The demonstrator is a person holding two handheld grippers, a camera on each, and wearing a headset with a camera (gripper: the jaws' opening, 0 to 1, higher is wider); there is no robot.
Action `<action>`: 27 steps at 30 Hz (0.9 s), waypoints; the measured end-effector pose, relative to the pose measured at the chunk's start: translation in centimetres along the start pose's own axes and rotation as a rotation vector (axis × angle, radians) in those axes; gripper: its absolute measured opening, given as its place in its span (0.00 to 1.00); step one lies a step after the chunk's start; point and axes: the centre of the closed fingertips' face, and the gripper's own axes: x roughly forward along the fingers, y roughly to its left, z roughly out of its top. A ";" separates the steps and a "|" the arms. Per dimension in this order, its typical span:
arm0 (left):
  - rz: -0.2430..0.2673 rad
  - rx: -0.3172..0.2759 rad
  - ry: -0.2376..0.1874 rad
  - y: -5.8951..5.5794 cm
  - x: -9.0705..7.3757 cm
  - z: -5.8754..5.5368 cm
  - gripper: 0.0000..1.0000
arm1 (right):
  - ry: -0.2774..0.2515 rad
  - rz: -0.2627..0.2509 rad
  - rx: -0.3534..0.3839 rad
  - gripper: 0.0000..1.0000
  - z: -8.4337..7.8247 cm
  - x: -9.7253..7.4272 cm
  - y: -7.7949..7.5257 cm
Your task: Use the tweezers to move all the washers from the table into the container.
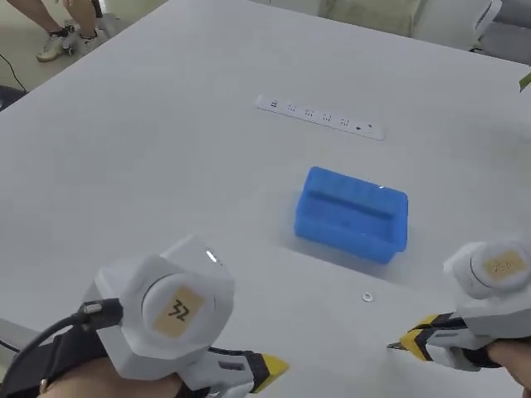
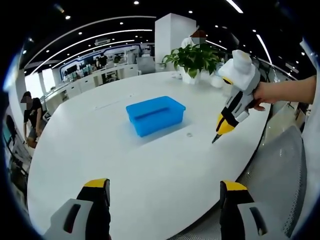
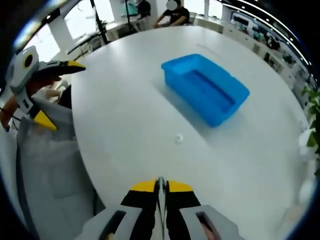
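Head view looks down on a broad white table [image 1: 166, 166], with a white power strip [image 1: 319, 116] at its far side and an open blue rectangular plastic container [image 1: 348, 236] set mid-table, likely so both arms can reach it. The left claw [image 2: 164, 187] is released, jaws spread wide and holding nothing, seemingly kept aside. The right claw [image 3: 161, 186] is clenched on thin metal tweezers [image 2: 215, 139], whose tip angles down toward the table. One small silver ring washer [image 1: 367, 297] lies flat near the container, between it and the tweezers' tip, not yet picked up.
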 end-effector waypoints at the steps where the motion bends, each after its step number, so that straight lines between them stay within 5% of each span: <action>1: 0.000 0.004 0.002 0.0 0.0 0.0 0.93 | 0.000 -0.001 0.000 0.02 0.0 -0.1 0.1; 17: 0.003 0.006 0.002 0.0 0.0 -0.2 0.93 | 0.100 -0.011 -0.085 0.02 -1.8 -0.6 0.5; 27: 0.007 0.002 0.000 0.3 -0.1 -0.2 0.92 | 0.057 0.001 -0.040 0.02 -0.5 -0.2 0.1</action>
